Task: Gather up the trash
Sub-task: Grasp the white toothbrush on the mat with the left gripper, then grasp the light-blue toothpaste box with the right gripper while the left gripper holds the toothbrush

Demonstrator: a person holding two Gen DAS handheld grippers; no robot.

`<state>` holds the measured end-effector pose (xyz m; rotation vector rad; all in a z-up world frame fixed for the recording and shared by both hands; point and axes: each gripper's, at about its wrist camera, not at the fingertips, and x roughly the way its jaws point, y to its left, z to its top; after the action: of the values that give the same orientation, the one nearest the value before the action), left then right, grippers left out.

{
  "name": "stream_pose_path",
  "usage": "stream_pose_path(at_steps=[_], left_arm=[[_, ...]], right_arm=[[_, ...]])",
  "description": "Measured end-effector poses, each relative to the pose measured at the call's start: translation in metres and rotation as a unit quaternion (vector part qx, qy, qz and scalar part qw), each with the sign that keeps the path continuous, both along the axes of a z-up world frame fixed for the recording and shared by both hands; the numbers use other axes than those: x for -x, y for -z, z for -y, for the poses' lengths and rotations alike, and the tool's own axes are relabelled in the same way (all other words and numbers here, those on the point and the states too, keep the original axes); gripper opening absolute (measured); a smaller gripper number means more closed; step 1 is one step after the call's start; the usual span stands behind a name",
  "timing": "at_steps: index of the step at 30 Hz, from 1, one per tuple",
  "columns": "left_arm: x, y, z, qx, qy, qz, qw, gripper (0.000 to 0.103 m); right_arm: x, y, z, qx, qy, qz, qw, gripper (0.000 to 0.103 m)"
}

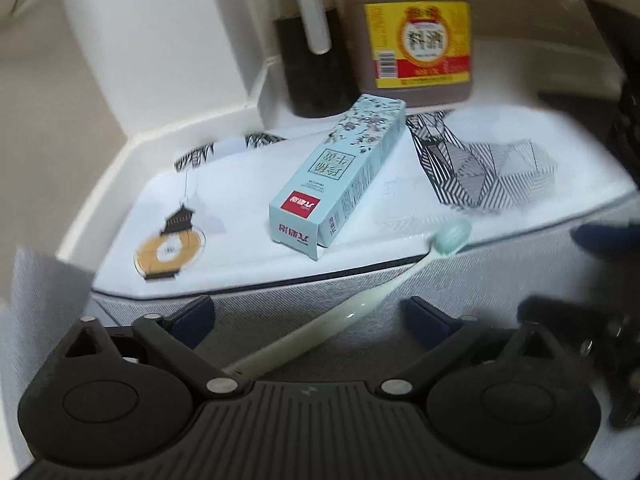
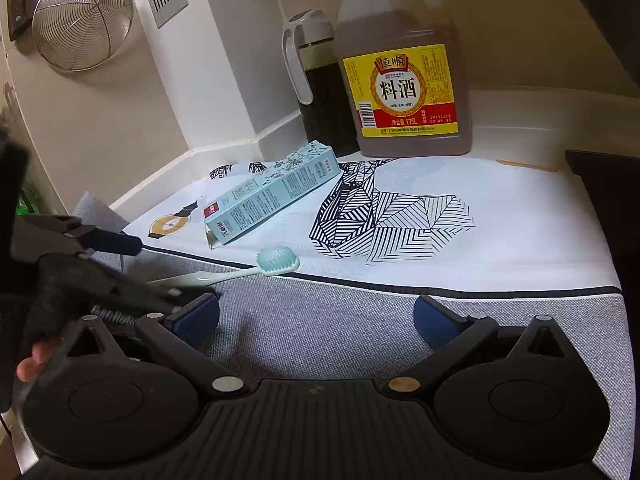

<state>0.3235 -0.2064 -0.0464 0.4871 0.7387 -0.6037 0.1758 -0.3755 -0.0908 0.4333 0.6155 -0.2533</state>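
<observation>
My left wrist view is pretty smeared, so the far edges are mush; the dark blob at 3 o'clock there is just part of the right claw, cut off by the frame. Left claw [image 1: 308, 316] is released, pads spread wide, with the handle of the toothbrush [image 1: 360, 300] lying between them but not pinched as far as I can see. The handle end disappears under the claw body, so I can't say where it stops.

Right claw [image 2: 316, 320] is also released, nothing between its pads, only grey cloth [image 2: 360, 320] under it.

From the right view the toothbrush head sits at the seam where the grey cloth meets the white printed mat [image 2: 500, 240], and the left claw covers the handle at 9 o'clock. The teal toothpaste box [image 2: 272, 192] lies on its side on the mat, just past the brush head toward 12, end flap open; I can't see inside.

Back at 12 o'clock on the desk [image 2: 520, 136]: a big jug [image 2: 404, 80] with a yellow label, full of amber liquid, and beside it a dispenser bottle [image 2: 320, 92] holding something dark. A wire strainer [image 2: 82, 20] hangs on the wall at 10 o'clock.
</observation>
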Motion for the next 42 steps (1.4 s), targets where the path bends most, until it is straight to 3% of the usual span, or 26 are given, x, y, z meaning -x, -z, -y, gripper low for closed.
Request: stream_pose_path(at_steps=[1, 2, 4, 5, 8, 23, 35, 42], left_arm=[[0.002, -0.001, -0.002, 0.014, 0.004, -0.011, 0.9998, 0.080], [0.004, -0.004, -0.003, 0.027, 0.007, -0.023, 0.9993, 0.055], [0.011, -0.006, -0.001, 0.031, 0.006, -0.032, 0.9990, 0.034], [0.016, -0.006, 0.001, 0.025, 0.009, -0.025, 0.9993, 0.030], [0.032, -0.007, 0.001, 0.008, 0.008, -0.008, 0.9999, 0.026], [0.043, -0.010, -0.048, -0.021, -0.087, 0.013, 0.9959, 0.023], [0.041, -0.010, -0.067, -0.025, -0.112, 0.024, 0.9932, 0.023], [0.025, -0.009, -0.093, -0.015, -0.194, 0.021, 0.9807, 0.023]], right_arm=[[0.000, 0.000, 0.000, 0.001, 0.000, 0.000, 1.000, 0.103], [0.000, 0.000, 0.000, 0.001, 0.000, -0.001, 1.000, 0.103], [0.000, 0.000, -0.001, 0.002, 0.000, -0.002, 1.000, 0.103], [0.000, 0.000, -0.001, 0.002, 0.000, -0.001, 1.000, 0.103], [0.000, -0.001, 0.000, -0.001, 0.001, 0.001, 1.000, 0.103], [0.000, -0.001, 0.002, -0.004, 0.002, 0.003, 1.000, 0.103], [0.000, -0.001, 0.002, -0.003, 0.003, 0.002, 1.000, 0.103], [0.000, -0.002, 0.001, 0.001, 0.002, 0.004, 1.000, 0.103]])
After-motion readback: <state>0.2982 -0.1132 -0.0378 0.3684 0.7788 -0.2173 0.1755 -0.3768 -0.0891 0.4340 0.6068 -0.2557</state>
